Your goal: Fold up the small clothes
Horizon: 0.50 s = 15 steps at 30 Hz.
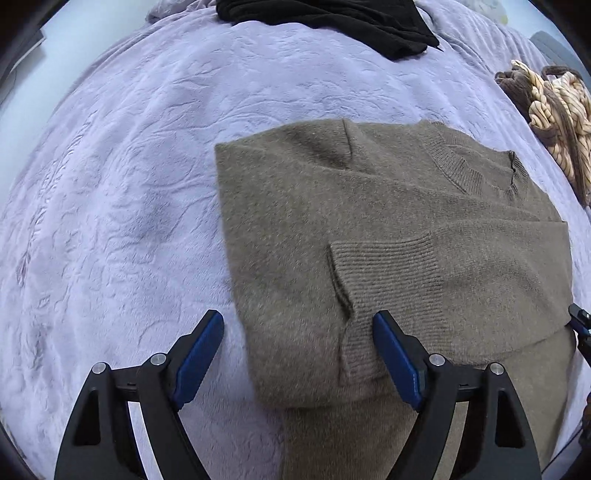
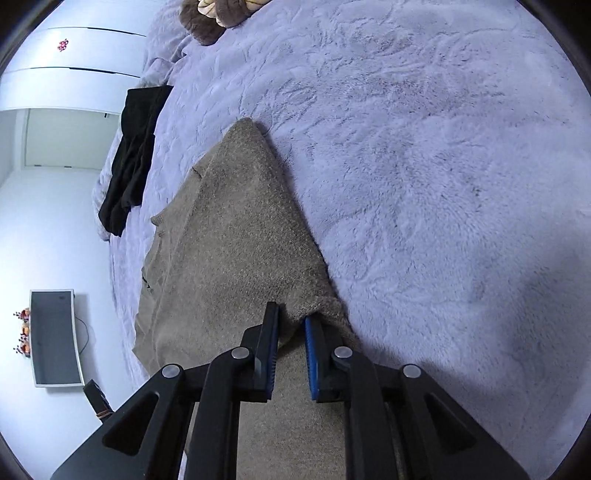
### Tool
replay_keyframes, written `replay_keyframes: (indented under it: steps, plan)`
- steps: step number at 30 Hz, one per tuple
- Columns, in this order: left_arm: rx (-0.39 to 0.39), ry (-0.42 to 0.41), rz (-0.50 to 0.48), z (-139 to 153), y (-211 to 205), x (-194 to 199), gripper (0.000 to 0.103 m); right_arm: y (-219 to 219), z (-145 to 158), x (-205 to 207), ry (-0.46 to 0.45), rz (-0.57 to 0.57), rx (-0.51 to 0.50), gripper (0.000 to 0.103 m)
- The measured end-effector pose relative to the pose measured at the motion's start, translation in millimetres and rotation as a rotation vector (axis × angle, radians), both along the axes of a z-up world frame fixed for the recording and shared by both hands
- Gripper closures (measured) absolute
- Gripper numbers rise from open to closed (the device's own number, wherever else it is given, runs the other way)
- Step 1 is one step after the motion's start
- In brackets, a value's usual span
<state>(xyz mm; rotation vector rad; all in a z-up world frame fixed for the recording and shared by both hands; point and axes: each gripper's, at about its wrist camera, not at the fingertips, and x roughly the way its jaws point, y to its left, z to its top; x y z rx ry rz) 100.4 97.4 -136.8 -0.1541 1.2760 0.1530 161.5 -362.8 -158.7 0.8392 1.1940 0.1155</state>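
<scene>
A taupe knit sweater (image 1: 369,221) lies on the lavender blanket with one sleeve folded across its body; the ribbed cuff (image 1: 388,266) rests near its left edge and the collar (image 1: 476,166) is at the upper right. My left gripper (image 1: 298,321) hovers open over the sweater's near left edge, one blue pad above the blanket and the other above the knit, holding nothing. In the right wrist view the sweater (image 2: 229,229) stretches away from me. My right gripper (image 2: 291,314) is shut on a bunched fold at the sweater's right edge.
A black garment (image 1: 332,18) (image 2: 129,158) lies at the far side of the plush blanket (image 1: 110,184) (image 2: 443,147). A brown and cream striped garment (image 1: 554,122) (image 2: 218,14) is heaped near the bed's edge. Beyond the bed stand a white wall and a dark screen (image 2: 55,336).
</scene>
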Motion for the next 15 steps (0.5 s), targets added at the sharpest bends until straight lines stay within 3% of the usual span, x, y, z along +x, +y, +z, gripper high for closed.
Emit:
replay_keyframes:
  steps: [3, 7, 15]
  plan:
    - [0.01, 0.009, -0.009, 3.8, -6.1, -7.9, 0.019, 5.9, 10.3, -6.6, 0.001, 0.036, -0.048, 0.081]
    - [0.008, 0.018, -0.028, 8.5, -15.7, -15.8, 0.019, 9.9, 23.7, -18.7, 0.002, 0.06, -0.065, 0.055]
    - [-0.018, 0.039, -0.054, 18.9, -43.7, -33.1, 0.019, 27.3, 40.5, -44.2, 0.022, 0.136, -0.112, 0.054]
